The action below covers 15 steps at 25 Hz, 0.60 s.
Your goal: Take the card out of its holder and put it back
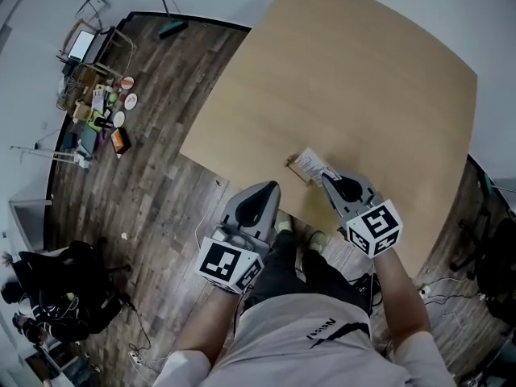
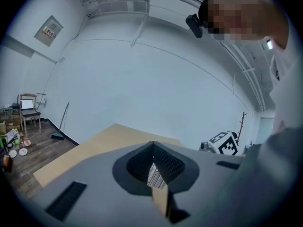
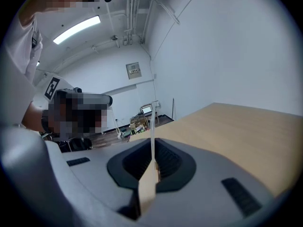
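Right gripper (image 1: 327,176) is clamped on the thin white card (image 1: 310,164) over the table (image 1: 339,79); left gripper (image 1: 272,189) hangs nearby, jaws together.

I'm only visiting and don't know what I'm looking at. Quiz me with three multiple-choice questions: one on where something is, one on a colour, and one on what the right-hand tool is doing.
1. Where is the laptop? A on a shelf; B on a chair; C on a sofa.
2. What colour is the tabletop? A black; B light wood; C white.
3. The right tool is: A wide open and empty; B closed on a pen; C closed on a thin card.

Answers: 1 B, the laptop sits on the chair's seat. 2 B, the tabletop is pale tan. 3 C, the right gripper view shows the card edge-on between the closed jaws.
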{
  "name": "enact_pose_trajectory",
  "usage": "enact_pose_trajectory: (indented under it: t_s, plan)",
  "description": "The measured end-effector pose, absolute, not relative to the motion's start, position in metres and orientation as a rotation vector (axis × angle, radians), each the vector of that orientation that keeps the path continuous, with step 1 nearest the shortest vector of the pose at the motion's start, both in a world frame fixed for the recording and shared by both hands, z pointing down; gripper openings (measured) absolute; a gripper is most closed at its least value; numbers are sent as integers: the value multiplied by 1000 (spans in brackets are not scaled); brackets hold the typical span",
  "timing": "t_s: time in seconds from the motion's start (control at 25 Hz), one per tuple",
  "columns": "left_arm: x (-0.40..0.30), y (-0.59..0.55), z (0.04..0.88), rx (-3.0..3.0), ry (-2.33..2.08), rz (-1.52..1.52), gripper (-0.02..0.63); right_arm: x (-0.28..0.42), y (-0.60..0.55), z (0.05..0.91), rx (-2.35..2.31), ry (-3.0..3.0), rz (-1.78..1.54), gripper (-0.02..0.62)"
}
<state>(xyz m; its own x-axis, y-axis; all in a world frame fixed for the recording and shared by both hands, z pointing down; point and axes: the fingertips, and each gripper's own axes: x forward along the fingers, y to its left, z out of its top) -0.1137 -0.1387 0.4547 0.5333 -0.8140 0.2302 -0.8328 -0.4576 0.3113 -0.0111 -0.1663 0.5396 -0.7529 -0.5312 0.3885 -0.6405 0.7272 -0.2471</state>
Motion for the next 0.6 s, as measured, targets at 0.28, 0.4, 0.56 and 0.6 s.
enact_pose_trajectory:
  t_s: [0.28,0.4,0.56,0.6]
  plan:
    - [-123,-148,481,2355,-1334,108,12,-27,-177,582,865,-2624,563,26]
    - [-122,-151,485,2337,-1331,114,12,-26,-176,592,852,-2617,577,26]
    - [-123,-153,492,2320,-1322,125,12,-25,-179,599,878,-2623,597,26]
    - [-122,-153,493,2318,-1318,125,12,-24,-180,600,881,-2624,593,26]
